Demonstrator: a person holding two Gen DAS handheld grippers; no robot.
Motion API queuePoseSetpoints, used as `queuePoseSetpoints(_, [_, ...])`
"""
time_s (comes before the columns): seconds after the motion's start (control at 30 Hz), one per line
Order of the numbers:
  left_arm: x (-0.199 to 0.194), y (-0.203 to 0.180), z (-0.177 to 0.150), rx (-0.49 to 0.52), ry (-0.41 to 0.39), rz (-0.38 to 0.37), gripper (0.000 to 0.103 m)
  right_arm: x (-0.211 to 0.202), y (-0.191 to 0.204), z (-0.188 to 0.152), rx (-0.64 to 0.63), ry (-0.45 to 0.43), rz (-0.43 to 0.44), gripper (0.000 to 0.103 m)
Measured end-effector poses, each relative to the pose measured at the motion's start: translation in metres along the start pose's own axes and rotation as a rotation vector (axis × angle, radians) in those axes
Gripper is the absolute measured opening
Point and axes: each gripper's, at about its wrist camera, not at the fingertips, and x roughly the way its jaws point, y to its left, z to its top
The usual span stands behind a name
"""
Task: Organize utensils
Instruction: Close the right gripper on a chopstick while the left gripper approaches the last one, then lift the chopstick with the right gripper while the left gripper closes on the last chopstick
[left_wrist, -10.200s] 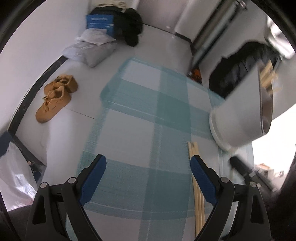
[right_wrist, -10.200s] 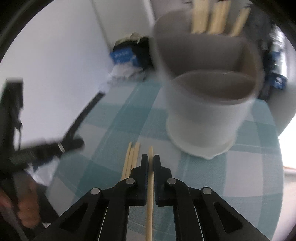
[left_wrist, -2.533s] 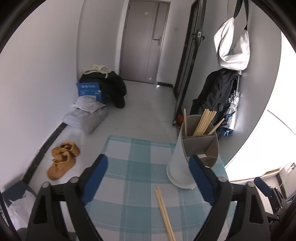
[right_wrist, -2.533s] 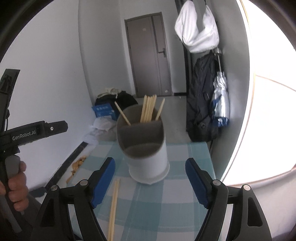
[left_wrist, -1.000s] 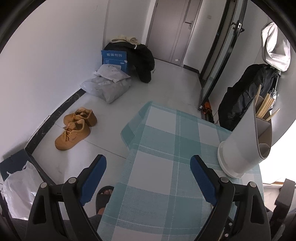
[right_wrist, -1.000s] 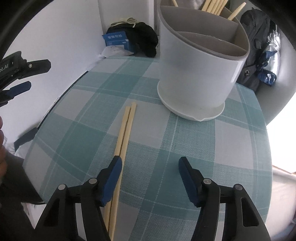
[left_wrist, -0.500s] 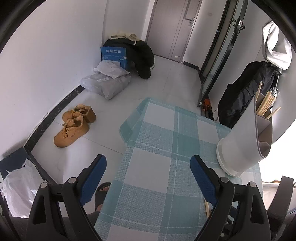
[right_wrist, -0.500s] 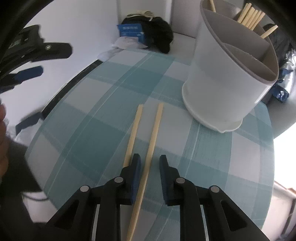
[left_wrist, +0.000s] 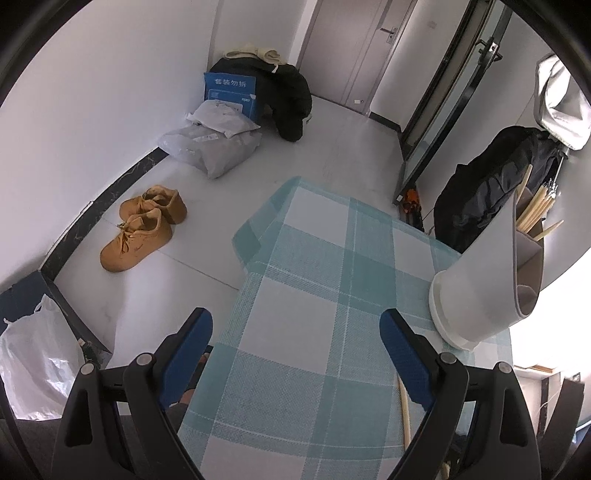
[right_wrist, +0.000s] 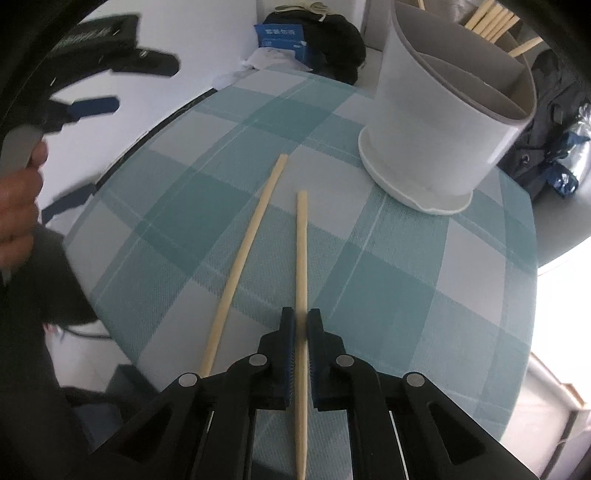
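Right wrist view: the right gripper (right_wrist: 300, 321) sits at the lower centre of the frame, its fingers closing on a wooden chopstick (right_wrist: 301, 258) that lies between the blue pads and runs straight up the frame on the tabletop (right_wrist: 406, 280), which is covered in a teal and white checked cloth. A second chopstick (right_wrist: 245, 251) lies just to its left, angled so the two spread apart toward the top. In the upper right stands a white utensil holder (right_wrist: 439, 122) with inner dividers; more chopsticks (right_wrist: 491, 22) stick out of its far compartment. At the left edge, a hand (right_wrist: 18, 206) grips the handle of the left gripper (right_wrist: 92, 107), blurred. Left wrist view: the left gripper (left_wrist: 295, 343) hangs over the near edge of the tabletop with its fingers wide apart and nothing between them. The utensil holder (left_wrist: 484, 284) stands at the right of the frame. On the floor in the left half lie tan shoes (left_wrist: 144, 225), grey parcels (left_wrist: 210, 144) and a blue box (left_wrist: 231, 92).
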Motion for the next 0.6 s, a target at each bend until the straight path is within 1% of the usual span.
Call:
queuePoseSetpoints(0.03, [0.0, 0.0, 0.0, 0.002, 0.002, 0.005, 0.089, 0.006, -0.004, 0.008, -0.014, -0.012, 0.003, 0.015])
queuePoseSetpoints(0.1, [0.001, 0.0, 0.0, 0.002, 0.003, 0.015, 0.089, 0.013, -0.009, 0.015, -0.034, -0.031, 0.009, 0.018])
queuePoseSetpoints(0.17, [0.002, 0.001, 0.0, -0.001, 0.004, 0.017, 0.089, 0.018, -0.011, 0.025, -0.028, -0.032, 0.01, 0.024])
queuePoseSetpoints(0.23, [0.003, 0.001, 0.001, -0.002, 0.011, 0.018, 0.089, 0.024, -0.014, 0.035, -0.022, -0.039, 0.015, 0.026])
queuePoseSetpoints(0.4, [0.005, -0.002, 0.0, 0.02, 0.015, 0.022, 0.089, 0.036, -0.017, 0.058, -0.019, -0.049, 0.042, 0.027])
queuePoseSetpoints(0.53, [0.007, -0.002, 0.0, 0.035, 0.022, 0.025, 0.089, 0.044, -0.012, 0.068, -0.047, -0.061, 0.05, 0.027])
queuePoseSetpoints(0.6, [0.007, -0.003, 0.0, 0.038, 0.024, 0.029, 0.089, 0.046, -0.013, 0.072, -0.039, -0.061, 0.064, 0.025])
